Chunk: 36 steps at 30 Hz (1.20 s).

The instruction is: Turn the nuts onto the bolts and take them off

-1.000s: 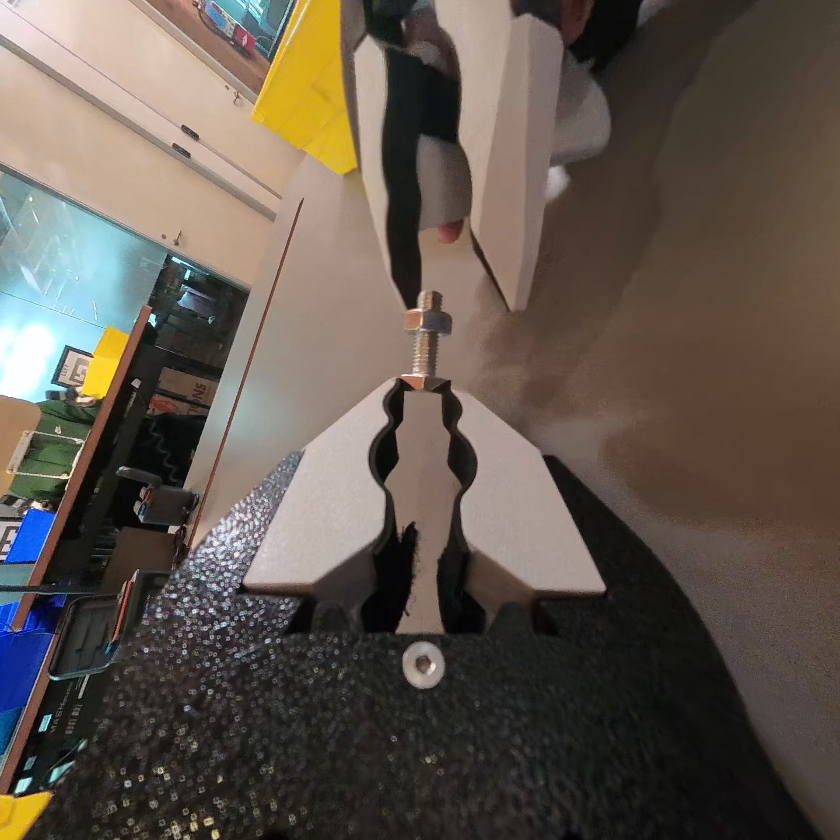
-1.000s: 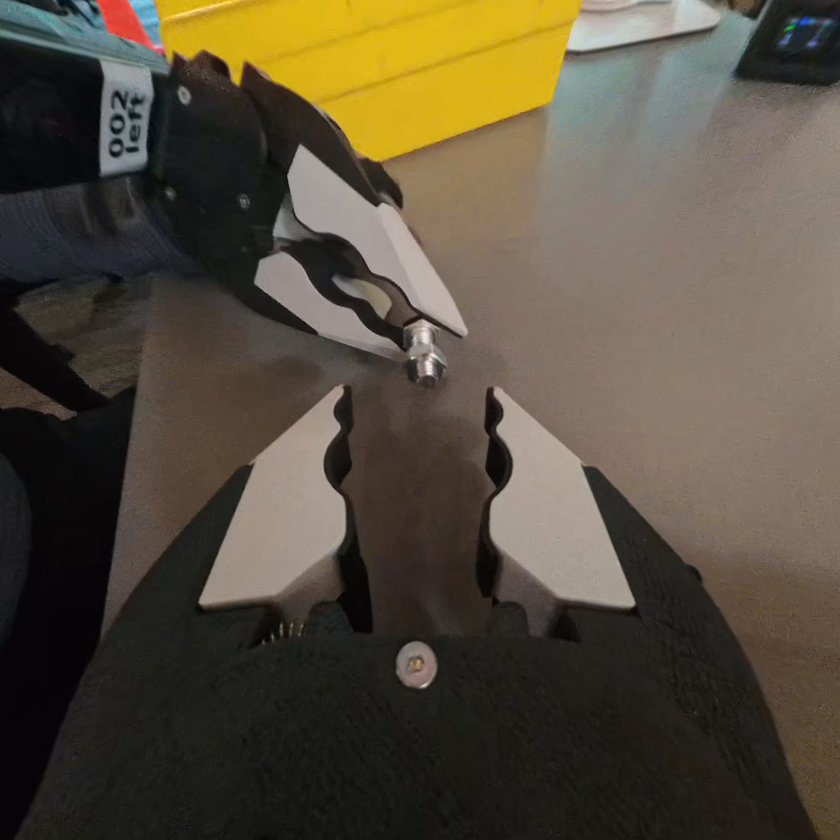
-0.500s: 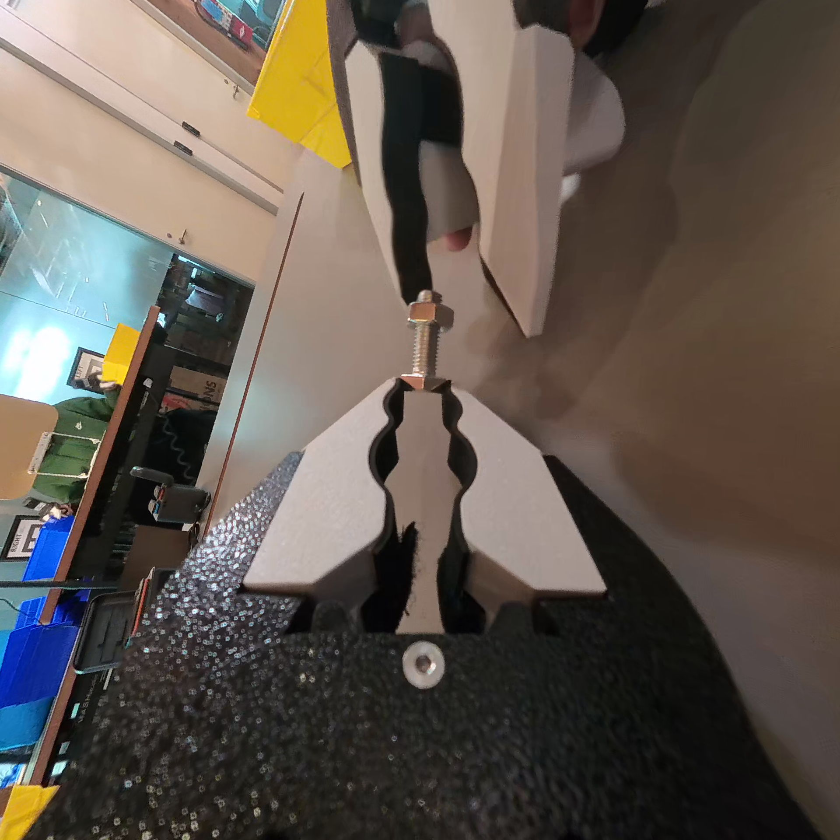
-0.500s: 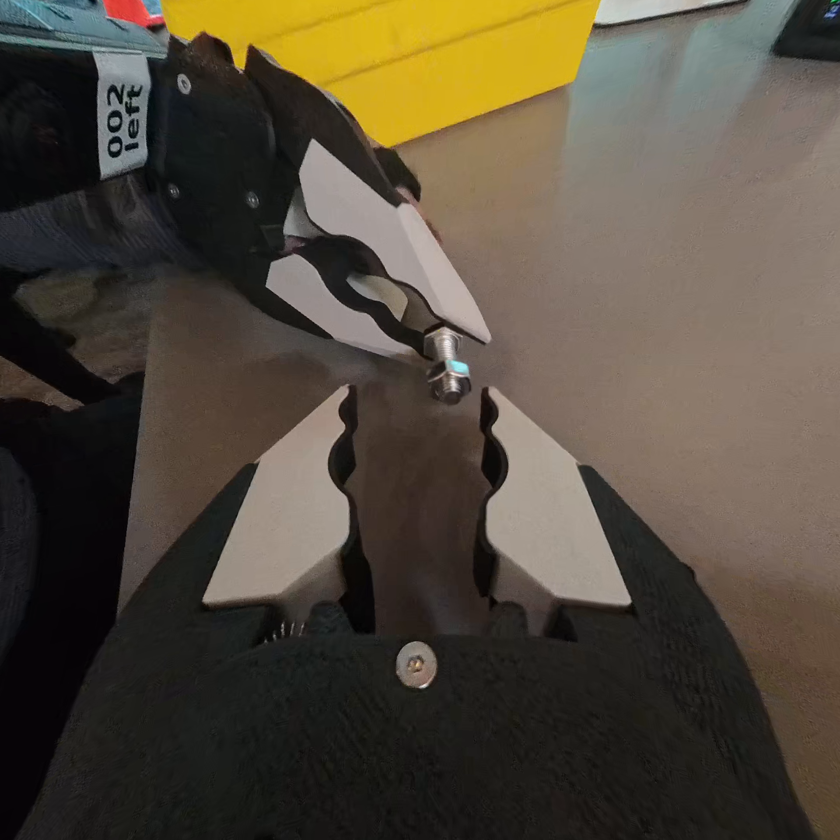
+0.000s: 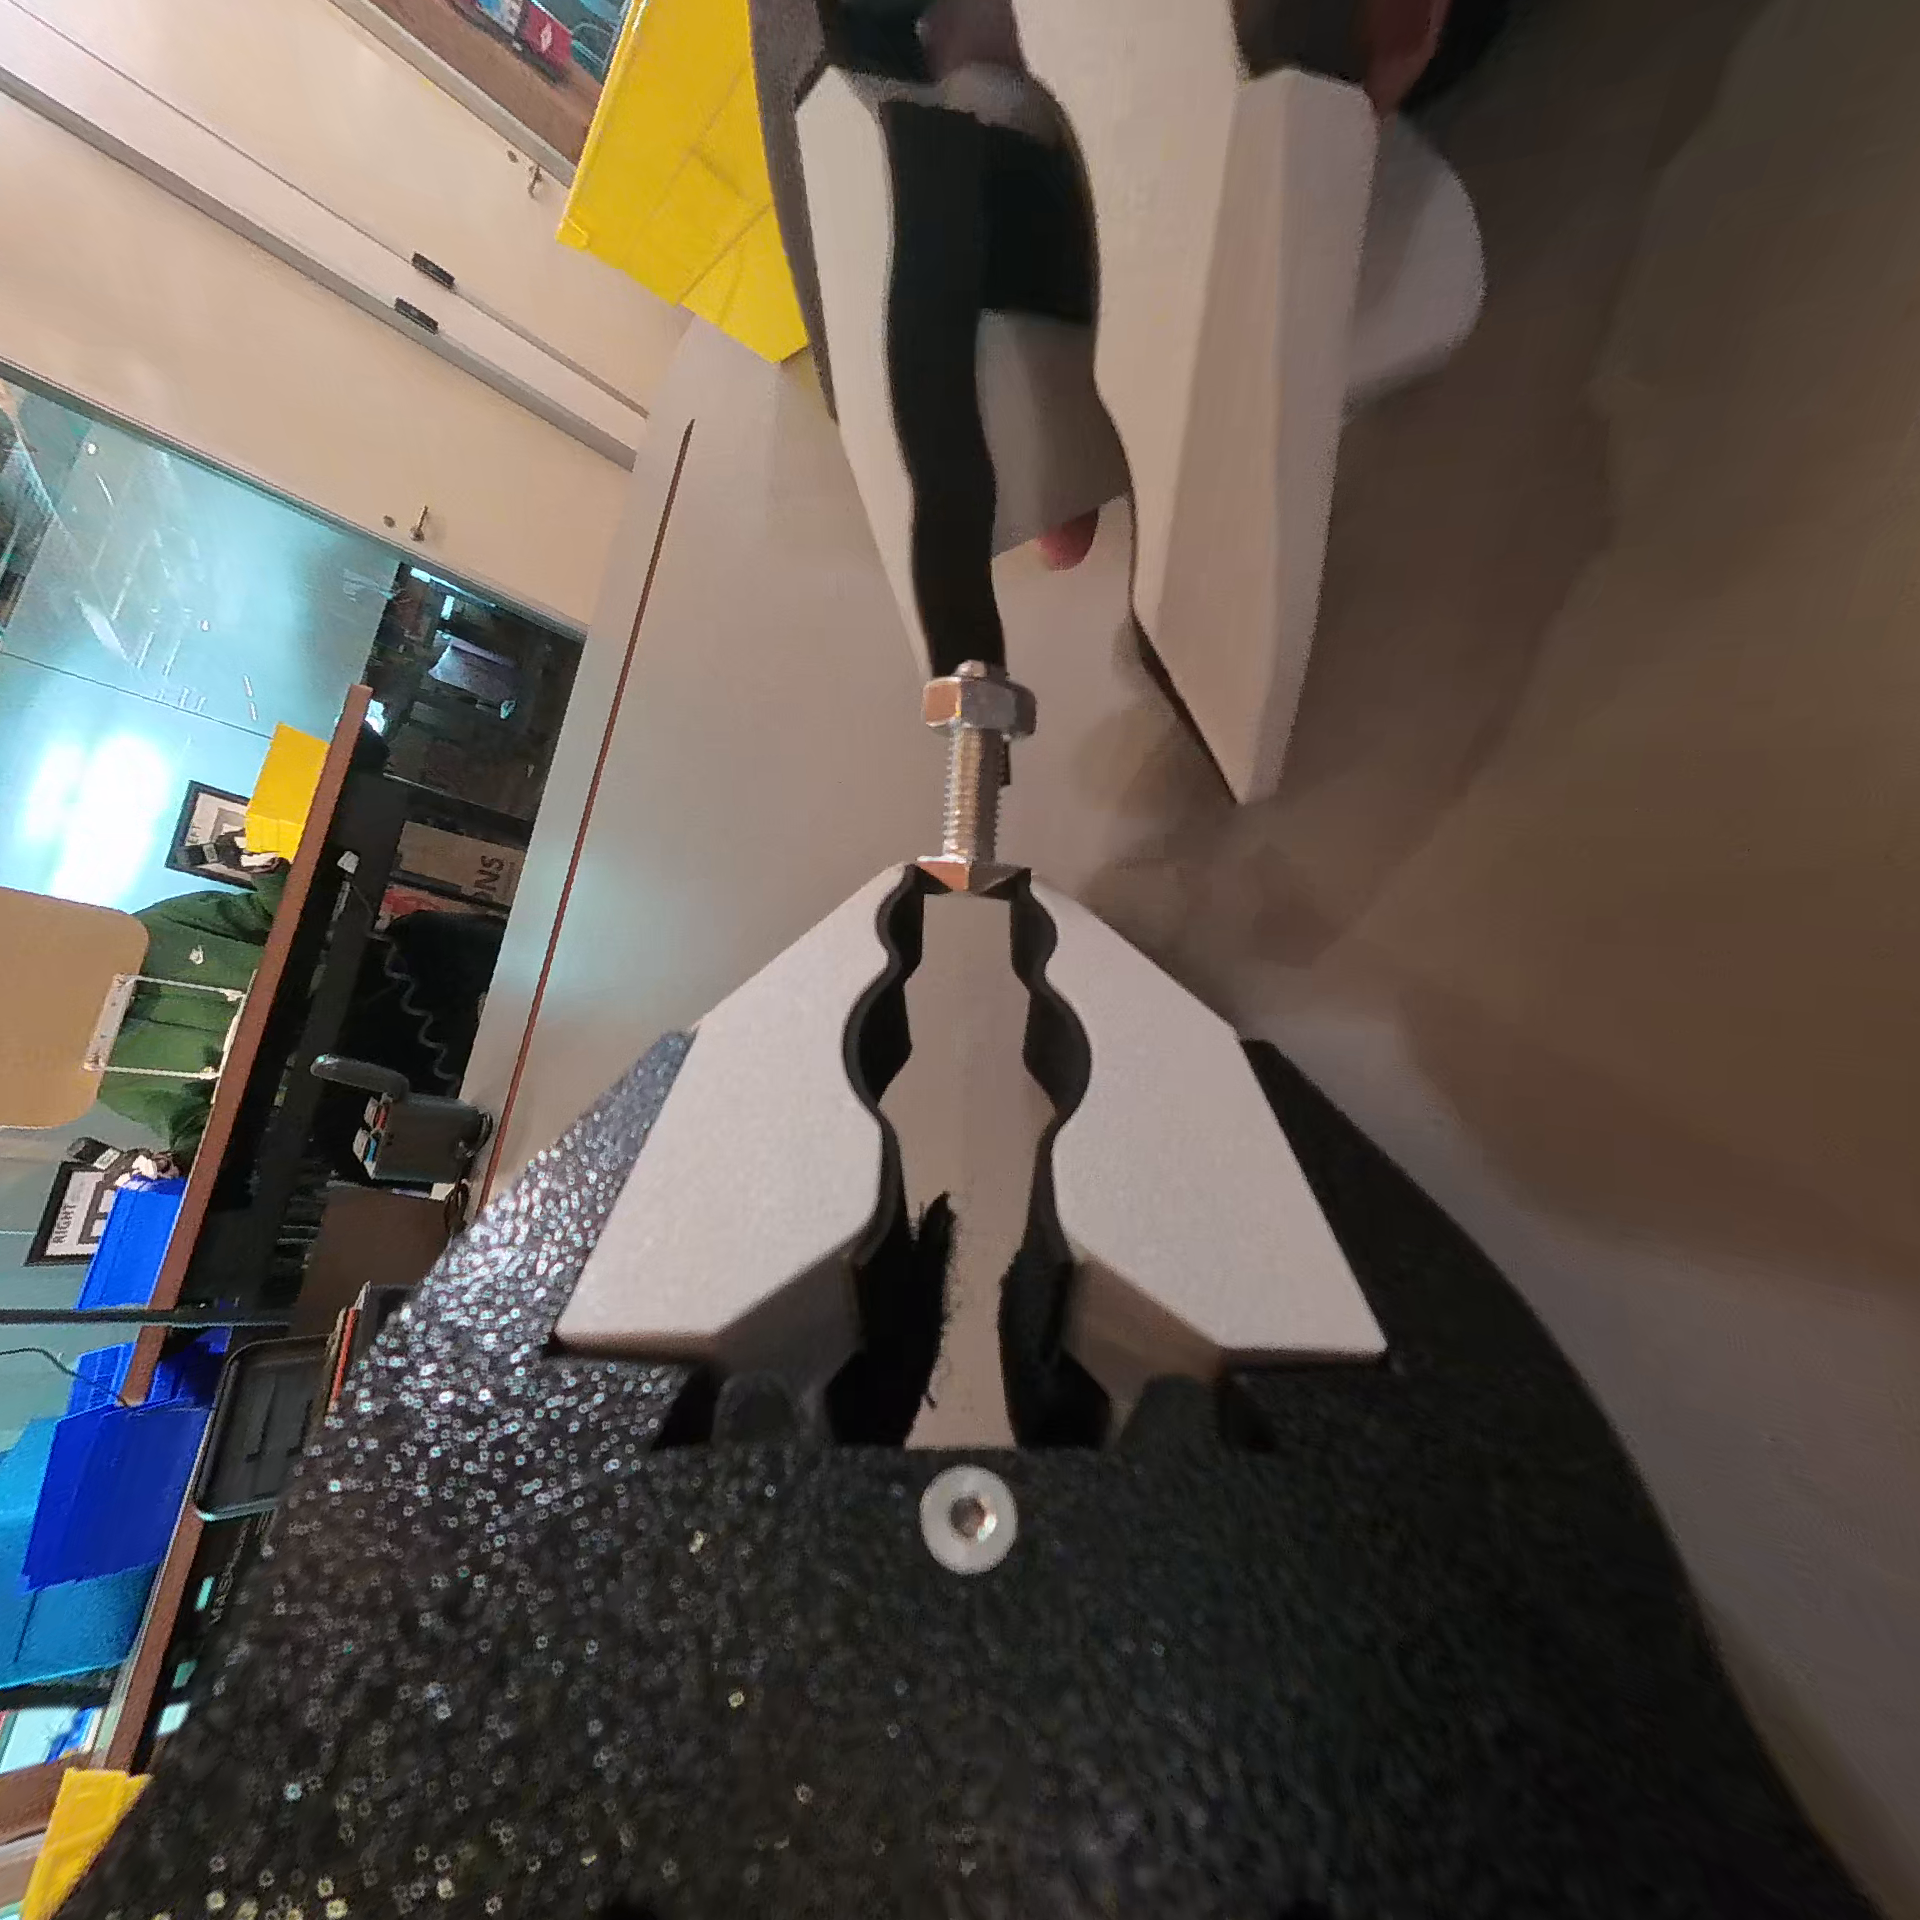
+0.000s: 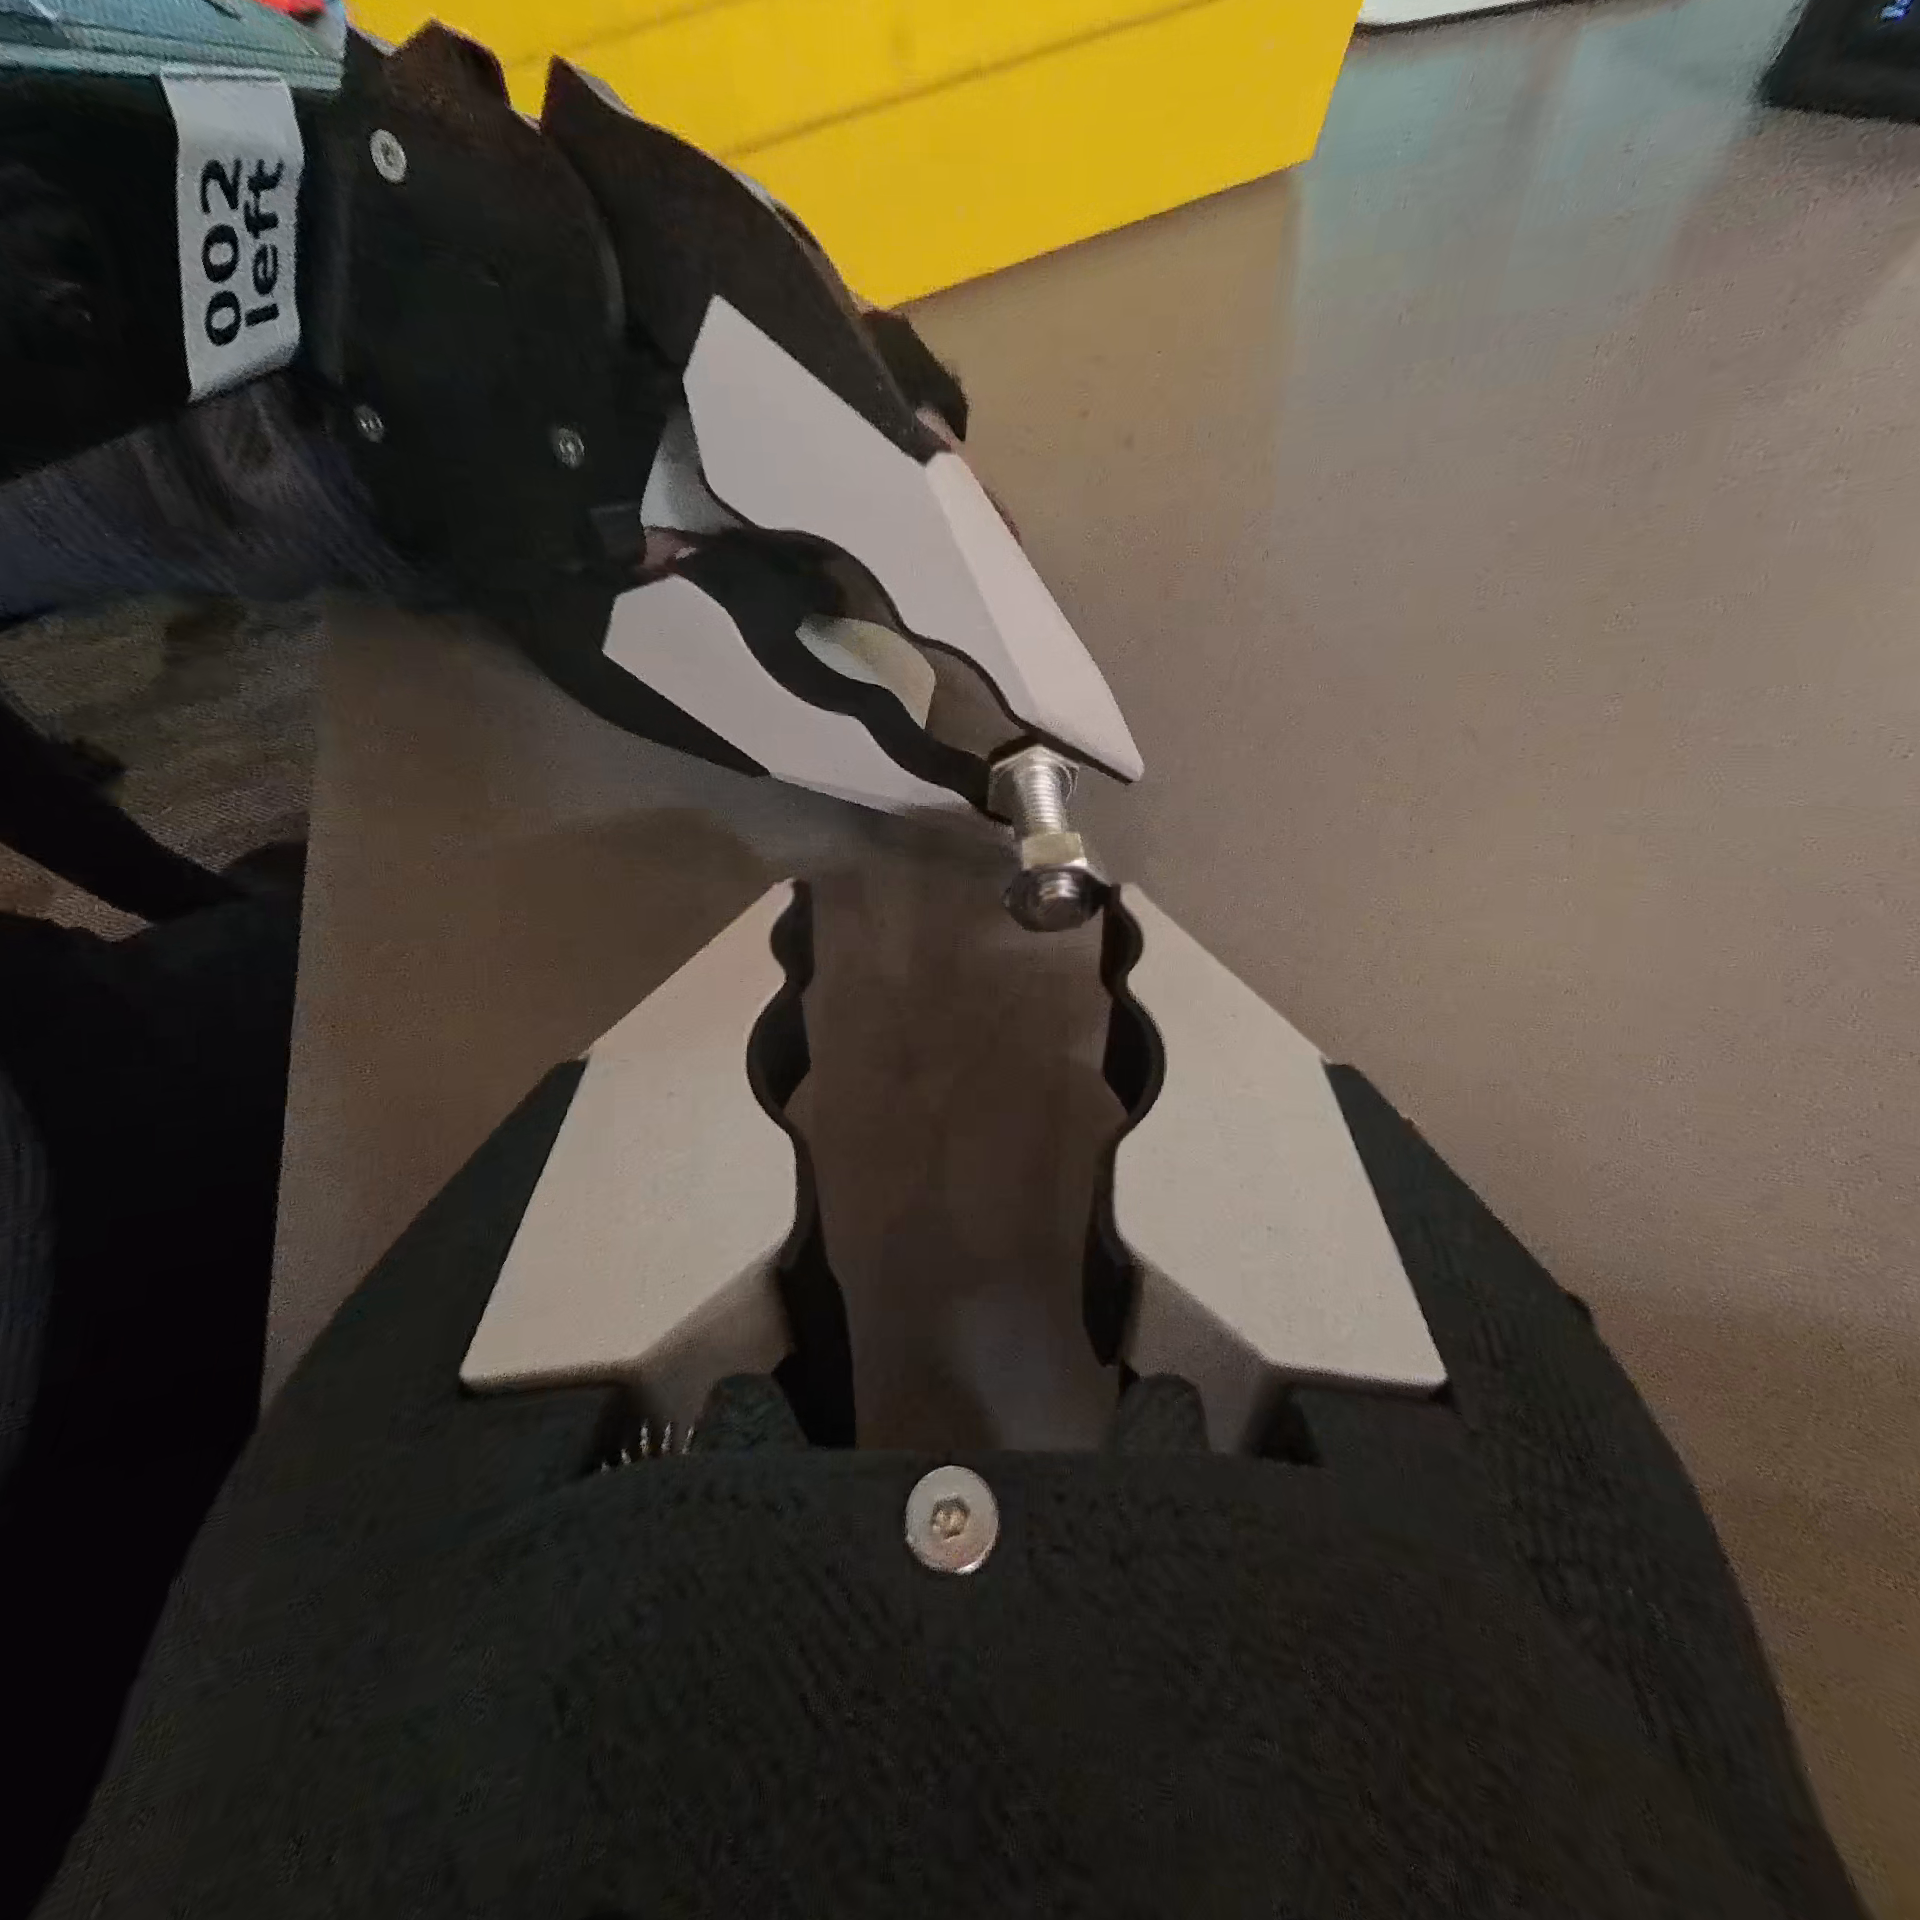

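Between the pale tips of the left gripper (image 5: 971, 883), seen from the left wrist, sits the hexagonal head of a short threaded steel bolt (image 5: 972, 800), pinched narrowly and pointing away. A small steel hex nut (image 5: 978, 709) rides at the shank's far end, with only a sliver of thread past it. Beyond hangs the right gripper (image 5: 1122, 717), its white fingers parted and slightly blurred. With so few threads engaged, I judge the nut could spin free and drop onto the brown tabletop (image 5: 1558, 935).

From the right wrist, the right gripper (image 6: 956, 899) stands wide, the nut (image 6: 1051, 868) just off its right-hand tip rather than centred. Closing from here risks clipping one corner, knocking the bolt (image 6: 1034, 795) askew in the left gripper (image 6: 1049, 774). A yellow plastic bin (image 6: 935, 135) stands behind.
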Each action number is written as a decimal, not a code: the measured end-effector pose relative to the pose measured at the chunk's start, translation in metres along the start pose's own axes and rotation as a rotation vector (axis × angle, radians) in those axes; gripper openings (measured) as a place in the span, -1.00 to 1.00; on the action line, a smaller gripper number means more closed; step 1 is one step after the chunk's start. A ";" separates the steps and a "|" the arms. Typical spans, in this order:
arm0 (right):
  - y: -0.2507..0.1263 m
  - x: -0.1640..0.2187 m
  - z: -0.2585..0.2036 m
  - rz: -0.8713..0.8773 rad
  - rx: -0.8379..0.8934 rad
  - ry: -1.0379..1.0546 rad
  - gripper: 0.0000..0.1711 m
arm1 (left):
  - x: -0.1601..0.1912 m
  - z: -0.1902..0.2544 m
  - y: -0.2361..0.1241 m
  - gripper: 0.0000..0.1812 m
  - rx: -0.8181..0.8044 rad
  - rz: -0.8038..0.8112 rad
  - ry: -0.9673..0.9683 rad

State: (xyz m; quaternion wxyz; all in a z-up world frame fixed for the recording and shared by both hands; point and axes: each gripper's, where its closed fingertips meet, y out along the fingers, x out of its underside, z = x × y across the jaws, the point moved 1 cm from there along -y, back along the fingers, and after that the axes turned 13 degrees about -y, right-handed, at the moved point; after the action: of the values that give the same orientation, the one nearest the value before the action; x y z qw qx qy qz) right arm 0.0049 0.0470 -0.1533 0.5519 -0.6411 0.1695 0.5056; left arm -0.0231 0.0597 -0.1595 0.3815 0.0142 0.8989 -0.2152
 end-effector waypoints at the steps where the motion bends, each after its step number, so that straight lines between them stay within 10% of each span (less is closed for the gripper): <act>1: 0.001 -0.002 0.000 0.005 0.003 -0.006 -0.35 | 0.000 0.000 0.000 -0.83 0.001 -0.002 0.004; 5: -0.015 -0.044 -0.013 0.259 0.066 -0.228 -0.50 | 0.001 0.000 0.002 -0.83 -0.009 -0.021 0.015; 10: -0.001 0.006 0.007 -0.035 0.062 0.019 -0.29 | 0.001 0.000 0.002 -0.83 -0.013 -0.019 0.023; 18: -0.016 -0.036 -0.006 0.237 0.059 -0.178 -0.56 | 0.001 0.000 0.003 -0.83 -0.008 -0.020 0.010; 27: 0.001 -0.002 -0.002 -0.002 0.013 -0.039 -0.34 | 0.001 0.000 0.003 -0.83 -0.015 -0.019 0.024; 30: -0.016 -0.033 -0.010 0.207 0.048 -0.192 -0.62 | 0.001 0.000 0.003 -0.83 -0.012 -0.021 0.008; 36: -0.007 0.000 0.010 0.015 0.075 -0.013 -0.53 | 0.002 -0.001 0.004 -0.83 -0.028 -0.043 0.025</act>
State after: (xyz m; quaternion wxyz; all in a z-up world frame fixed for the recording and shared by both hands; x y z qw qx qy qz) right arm 0.0062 0.0582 -0.1481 0.5727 -0.6155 0.1897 0.5071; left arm -0.0240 0.0636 -0.1618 0.3656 -0.0075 0.9066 -0.2106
